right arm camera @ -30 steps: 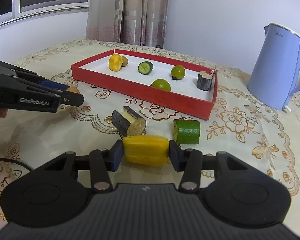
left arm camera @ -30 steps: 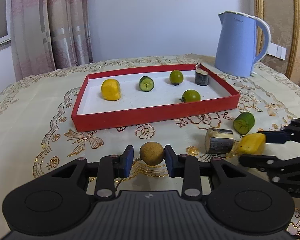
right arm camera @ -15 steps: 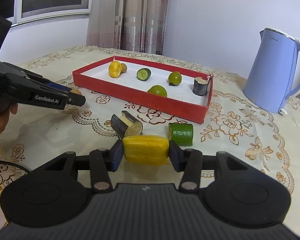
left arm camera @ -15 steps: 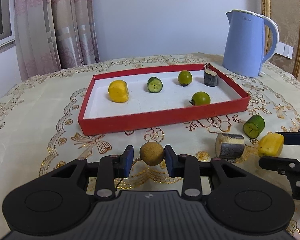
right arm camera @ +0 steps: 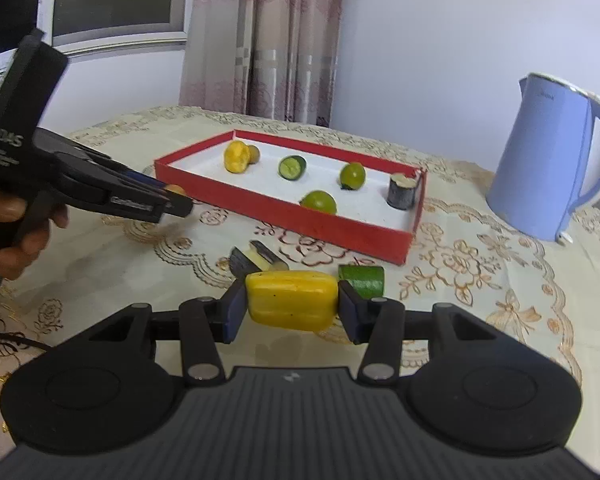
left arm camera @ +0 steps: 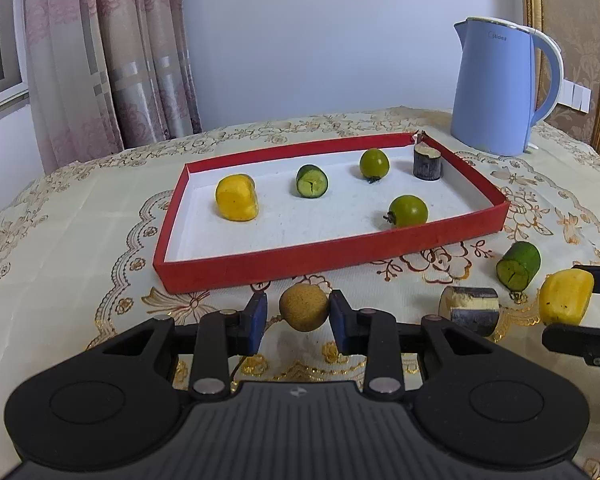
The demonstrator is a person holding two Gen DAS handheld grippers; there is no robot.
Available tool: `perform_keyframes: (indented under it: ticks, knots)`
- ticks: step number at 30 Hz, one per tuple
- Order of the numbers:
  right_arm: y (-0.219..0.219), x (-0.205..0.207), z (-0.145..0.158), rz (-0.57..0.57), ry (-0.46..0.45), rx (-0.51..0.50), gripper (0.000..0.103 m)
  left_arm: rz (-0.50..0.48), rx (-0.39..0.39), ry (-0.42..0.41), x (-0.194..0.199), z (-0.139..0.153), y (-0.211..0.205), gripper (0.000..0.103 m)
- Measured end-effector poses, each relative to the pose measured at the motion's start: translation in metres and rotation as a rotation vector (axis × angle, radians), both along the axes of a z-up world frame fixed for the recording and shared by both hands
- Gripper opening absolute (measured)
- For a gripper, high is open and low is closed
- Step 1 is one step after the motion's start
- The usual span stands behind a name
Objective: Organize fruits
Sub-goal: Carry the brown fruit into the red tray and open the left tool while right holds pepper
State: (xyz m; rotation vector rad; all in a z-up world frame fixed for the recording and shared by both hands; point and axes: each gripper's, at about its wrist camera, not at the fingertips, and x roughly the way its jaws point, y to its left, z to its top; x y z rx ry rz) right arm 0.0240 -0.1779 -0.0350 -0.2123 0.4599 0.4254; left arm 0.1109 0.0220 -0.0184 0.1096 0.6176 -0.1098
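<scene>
My left gripper point(left arm camera: 299, 316) is shut on a round brown fruit point(left arm camera: 304, 307), held just above the cloth in front of the red tray point(left arm camera: 332, 256). My right gripper point(right arm camera: 293, 307) is shut on a yellow fruit piece point(right arm camera: 293, 300); in the left wrist view that yellow piece point(left arm camera: 566, 296) shows at the right edge. The tray point(right arm camera: 300, 220) holds a yellow piece point(left arm camera: 236, 197), a cucumber piece point(left arm camera: 312, 181), two green round fruits point(left arm camera: 374, 163) point(left arm camera: 408, 210) and a dark cylinder piece point(left arm camera: 427, 162). The left gripper point(right arm camera: 172, 200) shows at the left of the right wrist view.
A green cucumber piece point(left arm camera: 518, 265) and a dark-skinned piece point(left arm camera: 470, 310) lie on the embroidered tablecloth between the two grippers. A blue kettle point(left arm camera: 496, 88) stands at the back right, behind the tray. A hand point(right arm camera: 16, 224) grips the left tool. Curtains hang behind the table.
Both grippers have lifted a little with their fruits still clamped. The loose pieces on the cloth now sit lower, partly behind the yellow piece in the right wrist view.
</scene>
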Motion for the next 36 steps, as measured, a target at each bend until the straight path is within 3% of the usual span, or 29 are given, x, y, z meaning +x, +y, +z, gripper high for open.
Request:
perform_keyframes:
  ticks: [15, 36]
  knots:
    - [0.009, -0.001, 0.011, 0.033, -0.037, 0.002, 0.046, 0.002, 0.052, -0.041, 0.029, 0.012, -0.006, 0.032]
    - [0.013, 0.006, 0.014, 0.019, -0.046, -0.013, 0.046, 0.047, 0.100, 0.007, 0.109, -0.001, -0.019, 0.032]
